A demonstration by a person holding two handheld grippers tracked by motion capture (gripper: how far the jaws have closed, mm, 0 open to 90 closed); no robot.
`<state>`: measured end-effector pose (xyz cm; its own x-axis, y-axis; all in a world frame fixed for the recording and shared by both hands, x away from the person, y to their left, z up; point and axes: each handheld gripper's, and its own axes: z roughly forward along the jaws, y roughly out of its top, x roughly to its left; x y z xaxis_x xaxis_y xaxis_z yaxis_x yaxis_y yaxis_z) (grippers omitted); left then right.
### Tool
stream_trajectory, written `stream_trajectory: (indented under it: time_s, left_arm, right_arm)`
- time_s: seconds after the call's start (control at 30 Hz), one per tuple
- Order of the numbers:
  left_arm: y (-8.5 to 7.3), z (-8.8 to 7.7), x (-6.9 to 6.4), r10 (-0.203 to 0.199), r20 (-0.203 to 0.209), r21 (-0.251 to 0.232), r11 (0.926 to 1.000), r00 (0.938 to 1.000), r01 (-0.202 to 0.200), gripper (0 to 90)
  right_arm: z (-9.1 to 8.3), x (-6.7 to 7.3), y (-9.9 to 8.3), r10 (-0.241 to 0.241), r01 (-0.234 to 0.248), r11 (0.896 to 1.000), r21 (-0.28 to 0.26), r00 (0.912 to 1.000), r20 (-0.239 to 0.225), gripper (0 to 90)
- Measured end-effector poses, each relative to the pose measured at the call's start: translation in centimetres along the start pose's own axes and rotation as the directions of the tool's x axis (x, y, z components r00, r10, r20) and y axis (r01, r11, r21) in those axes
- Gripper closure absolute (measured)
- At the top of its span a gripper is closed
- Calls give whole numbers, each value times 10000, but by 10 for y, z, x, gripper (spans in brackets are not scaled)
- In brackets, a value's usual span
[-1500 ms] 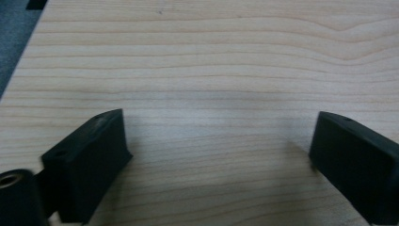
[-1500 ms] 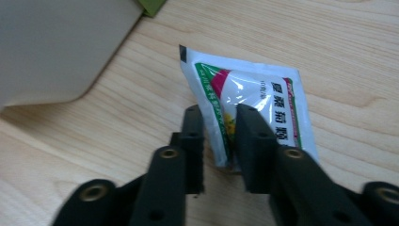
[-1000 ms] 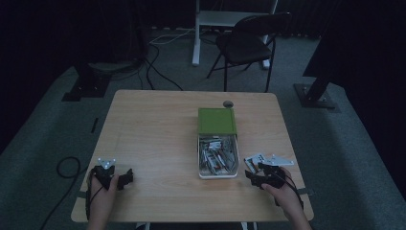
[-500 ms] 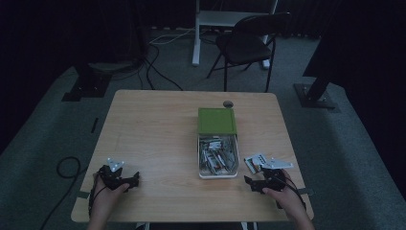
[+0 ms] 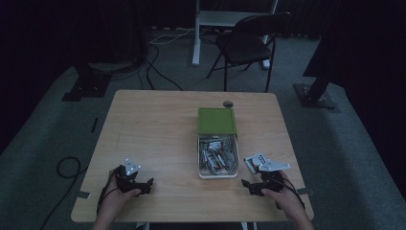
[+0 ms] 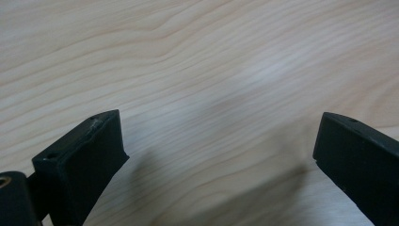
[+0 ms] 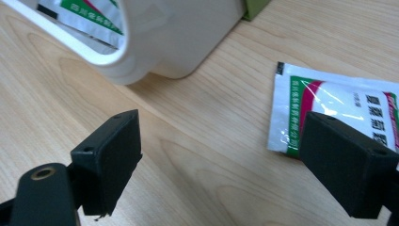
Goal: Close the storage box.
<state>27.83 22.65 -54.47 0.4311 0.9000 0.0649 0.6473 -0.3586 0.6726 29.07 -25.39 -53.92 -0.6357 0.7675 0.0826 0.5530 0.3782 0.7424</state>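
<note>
A white tray (image 5: 218,173) sits mid-table, holding small packets (image 5: 218,155); its green lid (image 5: 217,120) lies touching its far end. One packet (image 7: 329,106) lies on the table just right of the tray. Both the left gripper (image 5: 136,184) and right gripper (image 5: 253,187) gape wide, empty. Since earlier, both have drawn nearer the table's front edge.
</note>
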Motion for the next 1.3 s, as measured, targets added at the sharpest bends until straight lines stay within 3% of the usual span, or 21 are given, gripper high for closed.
stream_trajectory:
  time_s: [0.13, 0.4, 0.47, 0.57, 0.6, 0.83, 1.13, 1.3]
  left_arm:
    - [6, 1, -12, 434, 436, -270, 9987, 9981, -423, 31]
    - [10, 6, -26, 802, 958, -721, 9947, 9922, -734, 31]
    - [14, 7, -35, 1007, 1282, -845, 9923, 9866, -903, 31]
    - [19, 9, -45, 1519, 1371, -1174, 9837, 9788, -1362, 31]
    - [19, 9, -45, 1519, 1371, -1174, 9837, 9788, -1362, 31]
    - [34, 12, -65, 1729, 2051, -1684, 9758, 9634, -1393, 31]
    - [48, 12, -77, 1928, 2354, -1959, 9694, 9526, -1478, 31]
    - [59, 9, -80, 2153, 2366, -2313, 9596, 9475, -1604, 31]
  right_arm:
    - [-1, 4, 4, -144, 142, 9998, -166, 9999, -89, 136]
    - [-4, 6, 10, -122, 112, 9991, -418, 9996, -242, 136]
    - [-5, 7, 12, -106, 91, 9984, -560, 9996, -253, 136]
    - [-7, 8, 15, 36, -50, 9976, -691, 9998, -210, 136]
    - [-7, 8, 15, 36, -50, 9976, -691, 9998, -210, 136]
    - [-7, 8, 19, 49, -74, 9960, -893, 9996, -276, 136]
    - [-5, 9, 23, -21, 0, 9953, -970, 9998, -217, 136]
    - [-5, 10, 29, -61, 25, 9924, -1229, 9996, -288, 136]
